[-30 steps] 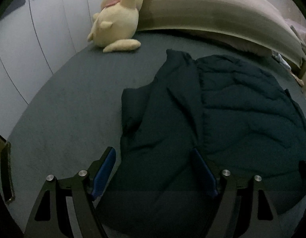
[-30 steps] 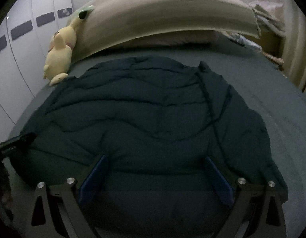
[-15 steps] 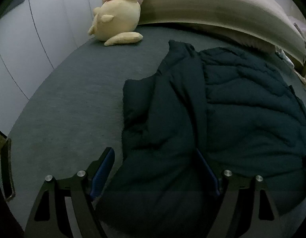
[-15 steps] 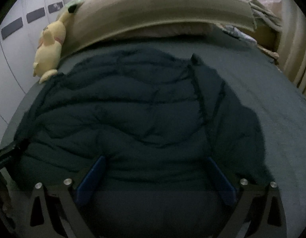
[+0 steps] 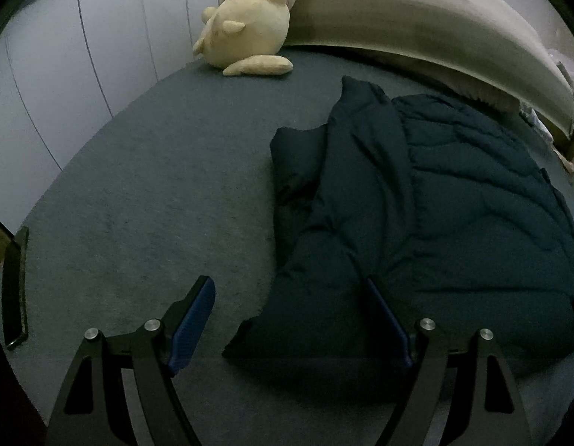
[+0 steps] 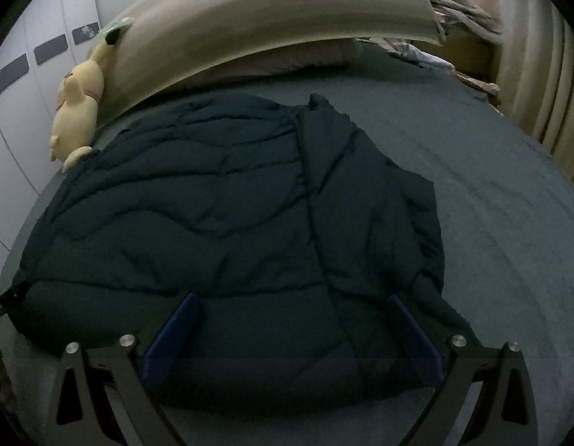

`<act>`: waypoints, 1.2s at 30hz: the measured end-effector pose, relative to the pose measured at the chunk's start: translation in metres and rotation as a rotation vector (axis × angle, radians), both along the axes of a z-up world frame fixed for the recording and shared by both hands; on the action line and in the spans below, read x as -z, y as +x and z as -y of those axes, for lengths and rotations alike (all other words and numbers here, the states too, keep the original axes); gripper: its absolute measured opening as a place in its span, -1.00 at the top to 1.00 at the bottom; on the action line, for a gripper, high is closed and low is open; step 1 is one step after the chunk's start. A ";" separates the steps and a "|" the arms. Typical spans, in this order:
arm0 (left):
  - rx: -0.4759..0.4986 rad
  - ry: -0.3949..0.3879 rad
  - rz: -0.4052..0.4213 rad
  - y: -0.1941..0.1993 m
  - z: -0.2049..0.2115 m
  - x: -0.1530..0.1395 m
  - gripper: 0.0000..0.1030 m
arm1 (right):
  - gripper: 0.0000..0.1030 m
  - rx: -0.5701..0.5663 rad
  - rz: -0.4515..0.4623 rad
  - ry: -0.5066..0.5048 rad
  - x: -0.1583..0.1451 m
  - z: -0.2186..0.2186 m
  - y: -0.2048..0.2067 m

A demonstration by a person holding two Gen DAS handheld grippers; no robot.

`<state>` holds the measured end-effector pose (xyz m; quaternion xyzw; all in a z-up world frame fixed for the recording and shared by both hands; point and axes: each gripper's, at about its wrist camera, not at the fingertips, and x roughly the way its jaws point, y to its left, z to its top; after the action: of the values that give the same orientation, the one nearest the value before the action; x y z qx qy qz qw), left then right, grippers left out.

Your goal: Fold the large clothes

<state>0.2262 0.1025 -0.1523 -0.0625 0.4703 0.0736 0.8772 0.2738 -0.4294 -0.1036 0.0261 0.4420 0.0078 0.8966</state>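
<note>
Both hand-held grippers have slid sideways over the bed (image 5: 145, 186); left hand-held gripper (image 5: 287, 319) and right hand-held gripper (image 6: 292, 329) hover agape above the dark jacket (image 6: 212, 204), sleeves tucked; next, seemingly, gripping its near hem.

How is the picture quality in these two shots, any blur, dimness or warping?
Left wrist view: dim, fairly sharp, the jacket nearly black, fisheye bending the headboard into an arc. Right wrist view: equally dim, softer, with smearing on the bed at right; dark lens corners in both.
</note>
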 end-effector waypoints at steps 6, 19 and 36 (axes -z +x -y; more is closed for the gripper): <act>-0.025 -0.060 0.029 -0.014 -0.014 -0.016 -0.61 | -0.99 0.046 0.043 0.153 -0.024 0.026 -0.013; -0.121 -0.540 0.009 -0.035 -0.046 0.009 -0.69 | -0.99 0.315 -0.044 0.841 0.033 0.123 -0.034; -0.133 -0.399 0.010 -0.035 -0.029 0.008 0.17 | -0.38 0.252 -0.104 0.714 0.042 0.102 -0.005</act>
<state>0.1911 0.1313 -0.1603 -0.2664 0.4659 0.0365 0.8430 0.2687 -0.5317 -0.1457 0.3913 0.4498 0.0496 0.8013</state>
